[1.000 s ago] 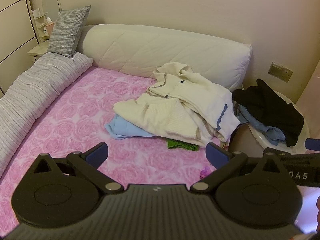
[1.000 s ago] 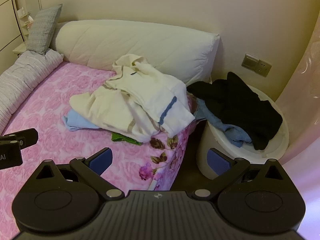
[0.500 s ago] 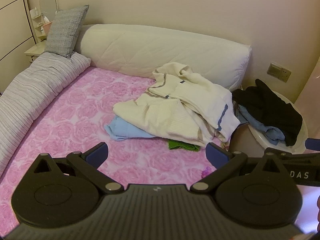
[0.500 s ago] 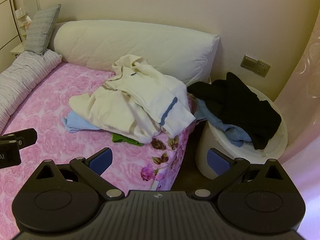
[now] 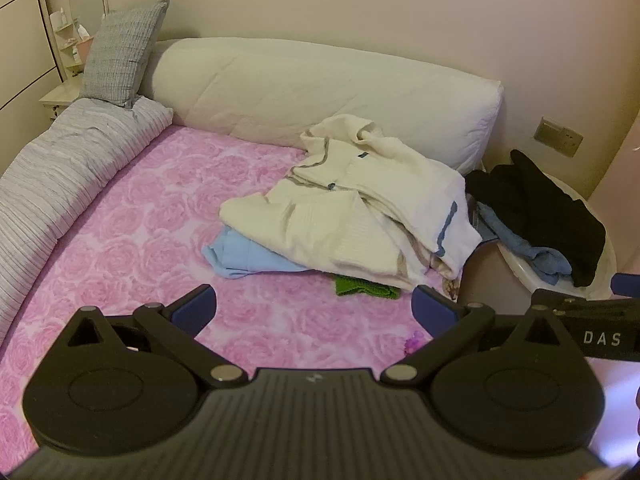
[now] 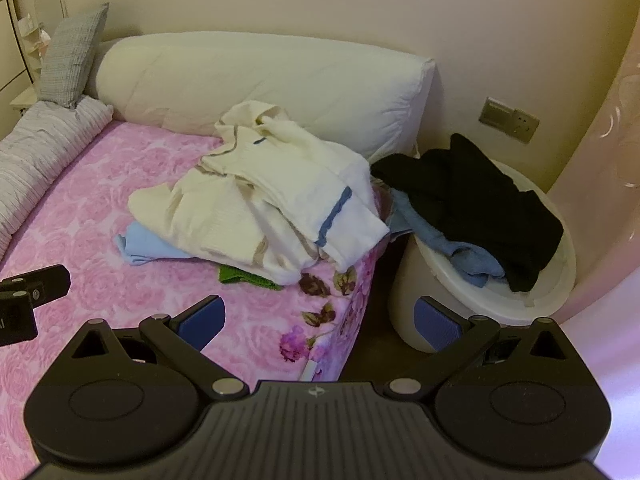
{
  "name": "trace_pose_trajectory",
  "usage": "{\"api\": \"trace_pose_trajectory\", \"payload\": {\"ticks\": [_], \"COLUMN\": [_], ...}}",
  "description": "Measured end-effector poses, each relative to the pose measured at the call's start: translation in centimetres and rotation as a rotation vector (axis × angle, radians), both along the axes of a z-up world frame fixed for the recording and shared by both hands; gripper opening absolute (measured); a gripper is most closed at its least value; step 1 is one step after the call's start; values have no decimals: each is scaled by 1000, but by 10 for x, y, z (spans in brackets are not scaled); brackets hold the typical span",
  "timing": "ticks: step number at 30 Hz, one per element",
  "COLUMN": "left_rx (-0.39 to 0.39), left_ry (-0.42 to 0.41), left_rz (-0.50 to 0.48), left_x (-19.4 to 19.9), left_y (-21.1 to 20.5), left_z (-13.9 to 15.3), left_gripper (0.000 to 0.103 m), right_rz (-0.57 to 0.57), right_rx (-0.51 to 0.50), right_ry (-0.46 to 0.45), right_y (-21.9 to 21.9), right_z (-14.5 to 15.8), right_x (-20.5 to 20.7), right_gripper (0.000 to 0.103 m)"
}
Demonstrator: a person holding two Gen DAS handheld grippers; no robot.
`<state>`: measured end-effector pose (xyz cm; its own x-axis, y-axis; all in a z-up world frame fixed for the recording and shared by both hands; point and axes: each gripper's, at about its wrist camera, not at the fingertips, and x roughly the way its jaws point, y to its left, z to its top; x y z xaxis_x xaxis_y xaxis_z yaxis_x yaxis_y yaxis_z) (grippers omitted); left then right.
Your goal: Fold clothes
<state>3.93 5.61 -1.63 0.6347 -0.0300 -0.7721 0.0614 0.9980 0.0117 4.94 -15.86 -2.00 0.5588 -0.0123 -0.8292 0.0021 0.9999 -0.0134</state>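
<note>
A heap of clothes lies on the pink rose-patterned bed near its right edge. On top is a cream knit garment with a blue stripe. Under it show a light blue garment and a bit of green cloth. My left gripper is open, well short of the heap, with nothing between its fingers. My right gripper is also open and empty, over the bed's right edge.
A white bin beside the bed carries a black garment and a blue one. A long white bolster lines the wall. A grey striped duvet and grey pillow lie at the left.
Both views have shifted slightly, with the clothes heap sitting a touch closer. The clothes have not moved and both grippers stay open.
</note>
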Motion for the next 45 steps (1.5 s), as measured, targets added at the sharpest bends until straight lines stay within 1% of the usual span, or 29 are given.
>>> {"api": "trace_pose_trajectory", "payload": {"ticks": [7, 14, 20, 25, 26, 29, 31, 33, 35, 36, 40, 43, 45], "left_rx": [-8, -18, -21, -33, -35, -38, -25, -6, 9, 16, 28, 1, -21], "left_ry": [19, 64, 136, 193, 202, 239, 251, 258, 261, 264, 291, 319, 339], "left_rz": [9, 21, 47, 22, 16, -4, -22, -40, -47, -48, -30, 4, 30], "left_x": [21, 47, 83, 121, 130, 157, 175, 195, 213, 222, 248, 262, 268], "left_y": [-1, -6, -11, -27, -32, -45, -55, -65, -72, -75, -71, -58, -50], "left_z": [-6, -23, -47, -72, -78, -94, -102, -111, -118, -123, -140, -157, -169], "left_gripper": [103, 103, 103, 102, 102, 102, 102, 102, 102, 102, 102, 99, 99], "right_rz": [19, 52, 52, 37, 31, 17, -5, -22, -31, -39, -5, 20, 38], "right_rx": [-3, -9, 26, 79, 90, 108, 113, 119, 135, 144, 159, 213, 220], "right_ry": [11, 23, 111, 193, 210, 254, 282, 300, 287, 274, 252, 261, 275], "right_y": [0, -9, -29, -52, -57, -70, -79, -86, -92, -95, -97, -94, -91], "right_z": [-5, -22, -50, -75, -82, -101, -114, -125, -133, -136, -146, -154, -162], "right_x": [20, 44, 79, 110, 117, 137, 153, 167, 183, 190, 223, 247, 261], "right_gripper": [103, 103, 103, 103, 101, 86, 87, 93, 98, 99, 99, 99, 99]}}
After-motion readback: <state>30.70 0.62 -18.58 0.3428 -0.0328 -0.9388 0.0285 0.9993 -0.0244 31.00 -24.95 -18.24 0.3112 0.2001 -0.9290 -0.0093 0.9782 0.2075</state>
